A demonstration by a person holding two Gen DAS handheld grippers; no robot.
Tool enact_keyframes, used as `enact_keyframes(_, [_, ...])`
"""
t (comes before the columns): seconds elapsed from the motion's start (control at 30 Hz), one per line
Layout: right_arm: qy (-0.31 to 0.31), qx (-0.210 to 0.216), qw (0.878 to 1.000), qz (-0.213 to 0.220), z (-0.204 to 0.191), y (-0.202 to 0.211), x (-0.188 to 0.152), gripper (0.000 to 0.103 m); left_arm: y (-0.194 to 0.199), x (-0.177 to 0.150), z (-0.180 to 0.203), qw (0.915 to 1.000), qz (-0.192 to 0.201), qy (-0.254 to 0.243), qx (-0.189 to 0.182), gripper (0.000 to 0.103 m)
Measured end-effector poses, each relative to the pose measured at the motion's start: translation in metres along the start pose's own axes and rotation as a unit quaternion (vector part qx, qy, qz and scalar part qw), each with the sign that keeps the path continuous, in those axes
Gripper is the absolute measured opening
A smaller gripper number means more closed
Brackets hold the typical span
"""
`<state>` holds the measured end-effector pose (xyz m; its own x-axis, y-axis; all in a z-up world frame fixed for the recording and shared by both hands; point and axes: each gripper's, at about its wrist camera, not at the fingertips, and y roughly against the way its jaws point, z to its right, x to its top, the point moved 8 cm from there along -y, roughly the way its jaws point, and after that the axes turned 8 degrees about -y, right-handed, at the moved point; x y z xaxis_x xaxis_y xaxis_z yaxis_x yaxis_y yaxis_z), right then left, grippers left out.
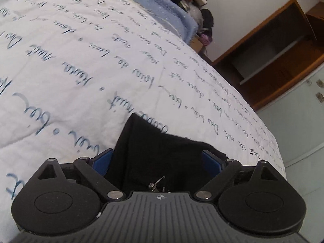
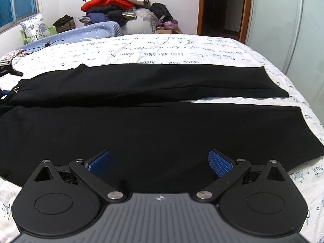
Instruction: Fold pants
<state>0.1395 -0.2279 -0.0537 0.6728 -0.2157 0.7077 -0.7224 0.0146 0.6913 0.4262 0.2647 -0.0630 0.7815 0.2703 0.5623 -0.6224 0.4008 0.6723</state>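
Observation:
Black pants [image 2: 162, 125] lie flat across the bed, waist at the left and both leg hems at the right. The far leg [image 2: 162, 81] lies apart from the near one, with a wedge of sheet between them. My right gripper [image 2: 160, 162] hovers open over the near leg, its blue pads [image 2: 220, 163] wide apart with nothing pinched. In the left wrist view, a bunched corner of the pants [image 1: 145, 141] with a metal zipper pull [image 1: 156, 184] fills the gap of my left gripper [image 1: 160, 160]. Its jaws stand wide around the cloth, and I see no squeeze on it.
The bed carries a white sheet with blue script [image 2: 182, 46]; its right edge drops off near the hems. A blue quilt [image 2: 91, 30] and a pile of clothes [image 2: 113, 6] lie beyond. A small dark object [image 2: 10, 69] sits at the far left. A wooden shelf [image 1: 273, 50] stands past the bed.

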Motion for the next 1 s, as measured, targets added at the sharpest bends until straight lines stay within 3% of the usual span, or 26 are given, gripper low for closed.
enact_keyframes(0.1, [0.01, 0.003, 1.0, -0.001, -0.007, -0.003, 0.002, 0.103, -0.012, 0.005, 0.004, 0.9998, -0.006, -0.016, 0.004, 0.07])
enact_keyframes(0.17, [0.015, 0.004, 1.0, 0.003, -0.01, -0.004, 0.004, 0.103, -0.017, 0.005, 0.007, 0.9993, -0.006, -0.034, 0.01, 0.052])
enact_keyframes(0.23, [0.016, 0.005, 1.0, 0.007, -0.012, -0.004, 0.007, 0.103, -0.018, 0.004, 0.008, 0.9986, 0.0, -0.051, 0.016, 0.025])
enact_keyframes(0.3, [0.016, 0.011, 1.0, 0.012, -0.014, -0.005, 0.012, 0.103, -0.016, 0.003, 0.003, 0.9977, 0.005, -0.061, 0.029, 0.011])
enact_keyframes(0.37, [0.028, 0.034, 0.999, 0.027, -0.019, -0.005, 0.02, 0.103, -0.009, 0.005, 0.001, 0.998, 0.017, -0.058, 0.022, 0.008])
enact_keyframes(0.43, [0.076, 0.091, 0.991, 0.062, -0.032, -0.002, 0.033, 0.103, 0.005, 0.006, 0.009, 0.9961, 0.043, -0.075, 0.016, 0.007])
enact_keyframes(0.57, [0.206, 0.2, 0.95, 0.123, -0.062, -0.005, 0.072, 0.103, 0.047, 0.009, 0.04, 0.9852, 0.118, -0.124, 0.002, 0.006])
enact_keyframes(0.67, [0.255, 0.26, 0.929, 0.069, -0.082, -0.044, 0.11, 0.103, 0.082, 0.009, 0.06, 0.9753, 0.171, -0.137, -0.027, 0.006])
enact_keyframes(0.83, [0.273, 0.281, 0.92, -0.009, -0.116, -0.12, 0.167, 0.103, 0.127, 0.003, 0.095, 0.9534, 0.237, -0.167, -0.083, 0.005])
enact_keyframes(1.0, [0.302, 0.295, 0.904, -0.063, -0.142, -0.171, 0.187, 0.103, 0.153, -0.009, 0.108, 0.9352, 0.271, -0.193, -0.122, 0.005])
